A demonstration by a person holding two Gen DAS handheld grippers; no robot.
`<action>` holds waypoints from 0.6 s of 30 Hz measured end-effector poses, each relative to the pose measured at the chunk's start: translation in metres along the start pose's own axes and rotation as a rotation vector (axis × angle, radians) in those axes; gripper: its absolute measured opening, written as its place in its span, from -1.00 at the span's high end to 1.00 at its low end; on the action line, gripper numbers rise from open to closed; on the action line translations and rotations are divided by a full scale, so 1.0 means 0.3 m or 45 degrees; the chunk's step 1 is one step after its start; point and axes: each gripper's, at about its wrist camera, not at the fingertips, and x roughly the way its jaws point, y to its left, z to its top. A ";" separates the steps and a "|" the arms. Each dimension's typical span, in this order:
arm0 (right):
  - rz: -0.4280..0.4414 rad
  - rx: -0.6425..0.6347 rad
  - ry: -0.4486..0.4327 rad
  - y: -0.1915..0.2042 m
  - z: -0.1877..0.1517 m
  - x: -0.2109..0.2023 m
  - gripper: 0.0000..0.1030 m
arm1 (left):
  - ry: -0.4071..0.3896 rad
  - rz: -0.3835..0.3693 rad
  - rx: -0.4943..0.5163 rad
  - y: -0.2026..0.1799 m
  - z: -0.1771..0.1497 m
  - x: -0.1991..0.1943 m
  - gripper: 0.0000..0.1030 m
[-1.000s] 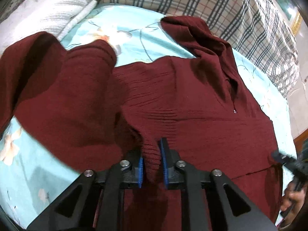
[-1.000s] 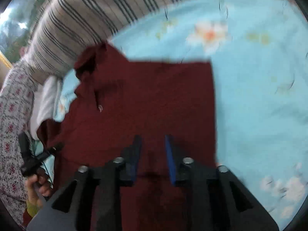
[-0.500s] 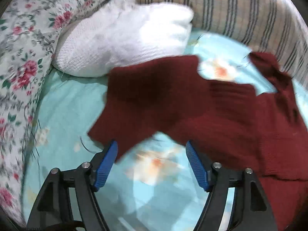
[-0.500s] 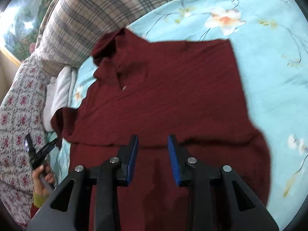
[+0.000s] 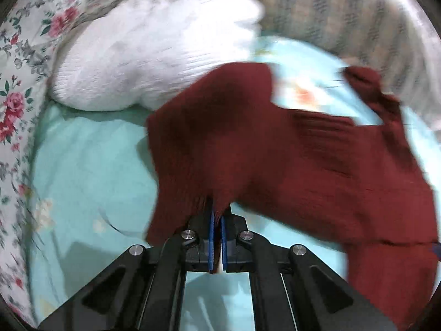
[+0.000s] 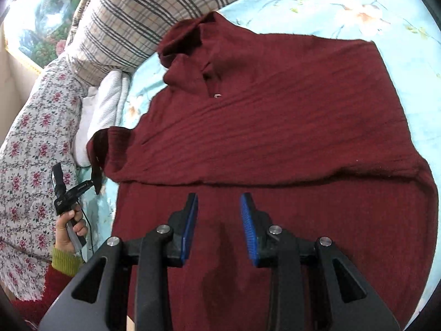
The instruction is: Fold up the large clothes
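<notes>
A dark red knit sweater [image 6: 275, 127] lies spread on a light blue floral bedsheet [image 6: 372, 8], collar toward the pillows, one part folded across the body. My left gripper [image 5: 217, 215] is shut on the edge of the sweater's sleeve [image 5: 209, 127] and holds it a little above the sheet. It also shows in the right wrist view [image 6: 95, 179] at the sweater's left side. My right gripper [image 6: 219, 220] is open and empty, hovering over the sweater's lower part.
A white folded knit blanket [image 5: 148, 52] lies at the bed's head beside a plaid pillow [image 6: 132, 24]. A floral quilt [image 6: 33, 165] runs along the left side. Bare sheet [image 5: 82, 179] lies left of the sleeve.
My left gripper, open half a second ago, has shut on the sleeve edge. My right gripper has stayed open and drawn back a little over the sweater's lower part.
</notes>
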 end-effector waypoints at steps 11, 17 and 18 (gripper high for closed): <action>0.093 0.057 -0.092 -0.032 -0.008 -0.143 0.36 | -0.030 -0.742 0.192 -0.586 0.006 -0.263 0.98; 0.060 0.137 -0.184 -0.127 -0.008 -0.248 0.36 | 0.087 -0.935 0.314 -1.021 0.020 -0.115 0.98; 0.054 0.148 -0.192 -0.140 -0.008 -0.259 0.36 | 0.114 -0.948 0.328 -1.078 0.020 -0.076 0.98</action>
